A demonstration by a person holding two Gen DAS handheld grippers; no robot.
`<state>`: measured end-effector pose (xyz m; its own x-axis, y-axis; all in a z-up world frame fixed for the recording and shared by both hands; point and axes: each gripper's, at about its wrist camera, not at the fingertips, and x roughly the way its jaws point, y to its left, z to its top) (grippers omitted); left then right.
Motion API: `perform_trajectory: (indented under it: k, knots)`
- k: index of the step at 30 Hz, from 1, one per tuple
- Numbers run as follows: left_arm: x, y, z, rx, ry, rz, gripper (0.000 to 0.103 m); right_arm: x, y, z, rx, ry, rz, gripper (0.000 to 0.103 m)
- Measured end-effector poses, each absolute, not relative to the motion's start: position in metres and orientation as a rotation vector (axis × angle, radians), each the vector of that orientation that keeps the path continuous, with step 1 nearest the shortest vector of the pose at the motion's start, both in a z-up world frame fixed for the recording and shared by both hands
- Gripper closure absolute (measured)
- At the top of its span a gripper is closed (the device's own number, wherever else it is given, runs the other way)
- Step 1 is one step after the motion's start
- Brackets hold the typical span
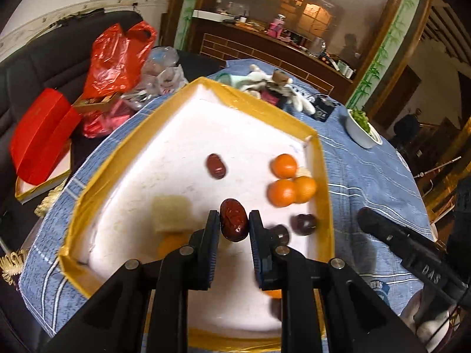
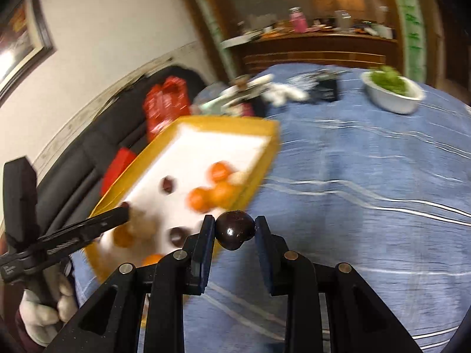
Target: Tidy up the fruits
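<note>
My left gripper [image 1: 234, 220] is shut on a wrinkled red date [image 1: 233, 219], held above the white tray with a yellow rim [image 1: 316, 147]. In the tray lie another red date [image 1: 216, 166], three oranges [image 1: 284, 165], two dark round fruits [image 1: 303, 224] and a pale block [image 1: 172, 214]. My right gripper [image 2: 234, 229] is shut on a dark round fruit [image 2: 234, 229] over the blue cloth, just right of the tray [image 2: 223, 125]. The oranges [image 2: 203, 198] show blurred in the right wrist view, where the left gripper's body [image 2: 73, 235] appears at the left.
A white bowl of green grapes [image 1: 363, 129] [image 2: 393, 91] stands at the far right of the blue-clothed table [image 2: 368, 191]. Plush toys and a black pouch [image 1: 322, 108] lie beyond the tray. Red bags and boxes [image 1: 114, 58] sit on a dark sofa at the left.
</note>
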<state>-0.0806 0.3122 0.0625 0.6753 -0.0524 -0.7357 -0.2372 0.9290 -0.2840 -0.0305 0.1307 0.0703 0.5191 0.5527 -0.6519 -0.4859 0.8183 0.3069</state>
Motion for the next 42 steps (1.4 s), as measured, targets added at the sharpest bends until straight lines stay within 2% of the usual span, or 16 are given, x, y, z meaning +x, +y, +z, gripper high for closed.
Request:
perform_trajectory:
  k: [7,8,9,11,13,16,17,18,28,31,36,42]
  knots:
    - [-0.092,0.327,0.060,-0.397,0.817,0.092,0.083,-0.036,0.189,0.056,-0.010,0.850,0.648,0.071]
    - [-0.093,0.328,0.060,-0.403,0.816,0.090,0.078,-0.035,0.193,0.056,-0.021,0.849,0.642,0.071]
    - [-0.095,0.331,0.061,-0.409,0.811,0.091,0.065,-0.033,0.197,0.055,-0.027,0.844,0.637,0.071]
    - [-0.100,0.335,0.063,-0.413,0.789,0.101,0.054,-0.029,0.201,0.057,-0.033,0.837,0.629,0.070]
    - [-0.103,0.338,0.067,-0.413,0.772,0.106,0.054,-0.023,0.204,0.057,-0.035,0.837,0.614,0.068]
    - [-0.107,0.342,0.072,-0.418,0.756,0.105,0.049,-0.022,0.200,0.064,-0.002,0.827,0.617,0.053]
    - [-0.108,0.343,0.073,-0.418,0.751,0.108,0.044,-0.023,0.198,0.068,0.008,0.816,0.617,0.046]
    - [-0.109,0.344,0.074,-0.419,0.745,0.112,0.041,-0.023,0.196,0.072,0.018,0.804,0.617,0.045]
    - [-0.115,0.332,0.084,-0.392,0.728,0.110,0.038,-0.052,0.145,0.093,0.046,0.742,0.533,0.043]
    - [-0.118,0.315,0.091,-0.312,0.709,0.152,0.031,-0.067,0.128,0.088,0.022,0.733,0.484,0.041]
    - [-0.131,0.275,0.109,-0.148,0.612,0.258,0.012,-0.090,0.103,0.081,0.003,0.729,0.414,0.041]
    - [-0.160,0.227,0.134,-0.034,0.439,0.311,0.000,-0.109,0.079,0.087,0.030,0.685,0.374,0.034]
